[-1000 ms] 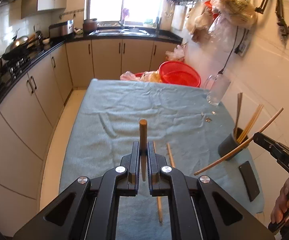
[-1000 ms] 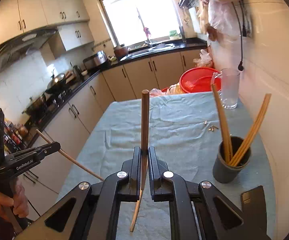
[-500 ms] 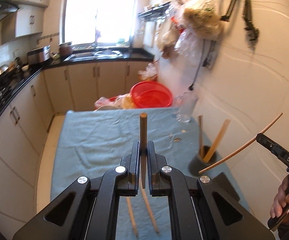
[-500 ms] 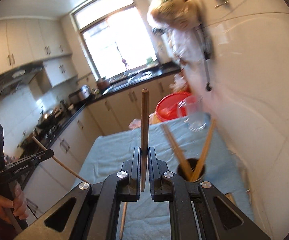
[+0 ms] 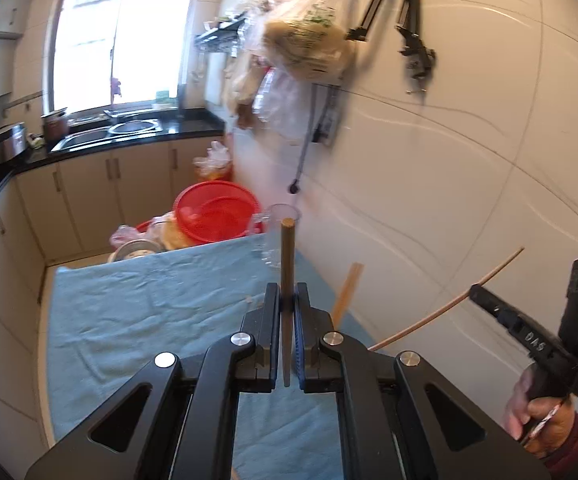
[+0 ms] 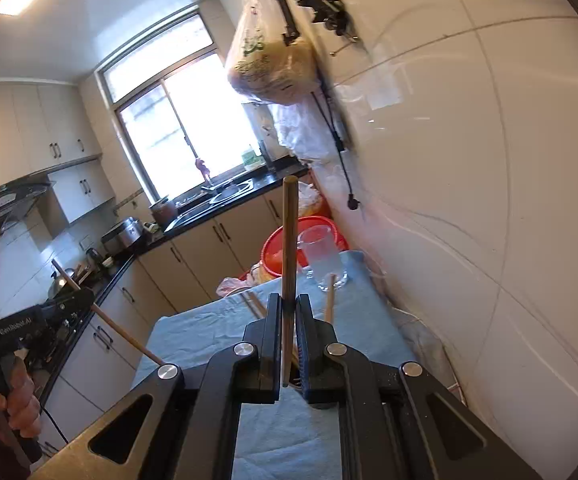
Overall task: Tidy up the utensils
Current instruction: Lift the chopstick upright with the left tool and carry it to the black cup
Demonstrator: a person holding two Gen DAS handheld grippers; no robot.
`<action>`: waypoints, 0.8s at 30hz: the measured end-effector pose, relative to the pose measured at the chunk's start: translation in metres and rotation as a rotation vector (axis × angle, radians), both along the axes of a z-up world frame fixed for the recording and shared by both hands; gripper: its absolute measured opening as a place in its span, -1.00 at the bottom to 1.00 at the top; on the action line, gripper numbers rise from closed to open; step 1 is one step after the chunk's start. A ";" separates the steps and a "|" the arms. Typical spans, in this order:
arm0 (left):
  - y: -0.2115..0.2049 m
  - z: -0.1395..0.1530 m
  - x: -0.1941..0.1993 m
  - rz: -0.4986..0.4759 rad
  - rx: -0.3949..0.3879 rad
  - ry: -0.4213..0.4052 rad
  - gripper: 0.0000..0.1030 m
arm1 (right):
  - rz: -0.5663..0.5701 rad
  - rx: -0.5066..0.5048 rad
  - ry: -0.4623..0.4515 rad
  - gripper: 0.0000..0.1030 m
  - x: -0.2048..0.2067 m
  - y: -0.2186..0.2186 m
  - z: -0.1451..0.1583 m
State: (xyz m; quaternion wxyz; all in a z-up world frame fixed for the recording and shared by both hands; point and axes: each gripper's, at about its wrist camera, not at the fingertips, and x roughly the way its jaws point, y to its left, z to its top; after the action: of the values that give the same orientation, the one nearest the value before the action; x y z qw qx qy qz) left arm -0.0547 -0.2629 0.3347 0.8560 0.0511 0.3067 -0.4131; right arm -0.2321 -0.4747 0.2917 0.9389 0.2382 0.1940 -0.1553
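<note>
Left wrist view: slim, stiff, light wooden chopstick point(image 5: 287, 280) is clamped mid-shaft in the black left gripper point(image 5: 288, 312), likely slippery.

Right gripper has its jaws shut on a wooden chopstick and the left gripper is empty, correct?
Not quite. The left gripper is not empty: the left wrist view shows its jaws shut on a wooden chopstick too. The right gripper does hold its chopstick.

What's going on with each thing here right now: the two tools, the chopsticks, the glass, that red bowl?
Left tool: shut on a chopstick, upright between its fingers.
Right tool: shut on another chopstick.
Glass: upright on the blue cloth, looks empty.
Red bowl: beyond the table's far end, tilted.
Chopsticks behind the tool: leaning; their holder is hidden.
</note>
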 end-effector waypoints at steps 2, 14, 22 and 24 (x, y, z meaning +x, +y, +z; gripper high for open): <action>-0.017 0.002 -0.001 -0.027 -0.001 0.005 -0.88 | -0.005 0.000 0.005 -0.87 -0.001 -0.005 -0.002; -0.083 -0.010 0.005 -0.064 0.046 0.005 -0.88 | 0.013 0.020 0.042 -0.87 0.016 -0.035 -0.018; -0.117 -0.038 0.016 -0.038 0.099 0.034 -0.88 | 0.062 0.040 0.079 -0.87 0.046 -0.051 -0.034; -0.121 -0.044 0.018 -0.034 0.114 0.037 -0.88 | 0.070 0.041 0.082 -0.87 0.051 -0.054 -0.036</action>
State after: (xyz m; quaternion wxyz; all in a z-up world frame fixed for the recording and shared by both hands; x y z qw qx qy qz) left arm -0.0367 -0.3841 0.2905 0.8388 0.0973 0.3447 -0.4101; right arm -0.1809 -0.5287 0.2553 0.9300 0.2438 0.2436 -0.1279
